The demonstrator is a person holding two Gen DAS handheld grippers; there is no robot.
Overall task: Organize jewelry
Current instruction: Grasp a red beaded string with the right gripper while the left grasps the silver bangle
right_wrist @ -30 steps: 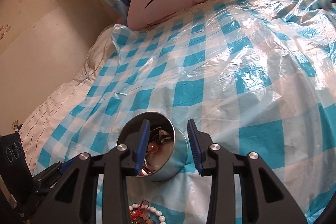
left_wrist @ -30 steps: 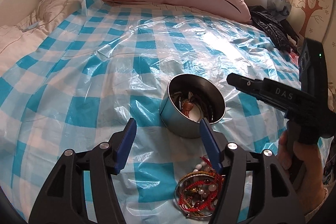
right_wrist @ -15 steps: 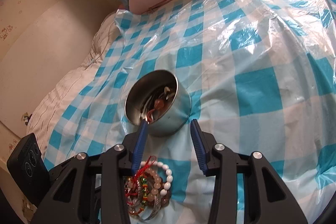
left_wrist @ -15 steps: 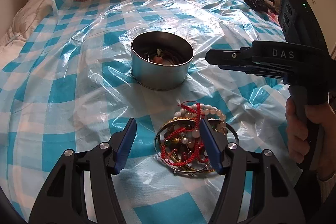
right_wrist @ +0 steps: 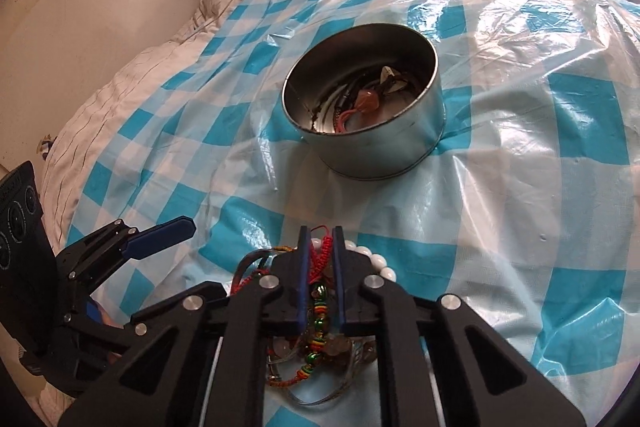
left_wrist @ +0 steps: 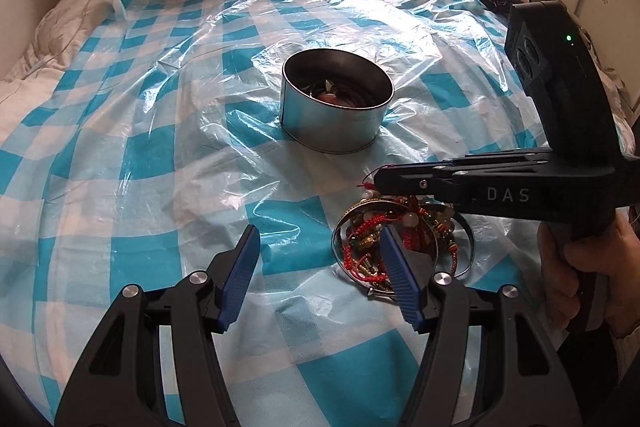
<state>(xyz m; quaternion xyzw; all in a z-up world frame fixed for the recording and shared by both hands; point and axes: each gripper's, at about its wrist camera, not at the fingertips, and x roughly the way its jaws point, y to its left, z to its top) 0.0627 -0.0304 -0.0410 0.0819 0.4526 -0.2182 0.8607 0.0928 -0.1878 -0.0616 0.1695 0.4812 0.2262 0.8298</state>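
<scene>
Right gripper [right_wrist: 319,259]: fingers nearly closed on a red cord [right_wrist: 320,257] of the jewelry pile [left_wrist: 400,239], apparently gripped. Metal tin [right_wrist: 364,115] stands straight ahead of it, toward the bed's head. Left gripper [left_wrist: 320,267]: wide open, empty, beside the pile

My right gripper [right_wrist: 320,247] hides much of the jewelry pile [left_wrist: 362,247]; the tin's [right_wrist: 384,147] tangled contents I can't identify.

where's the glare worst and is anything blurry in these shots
Left wrist view: window glare whitens the plastic sheet behind the tin; fisheye bends the edges. Right wrist view: glare at upper right; the jewelry pile near the lens looks soft.
</scene>
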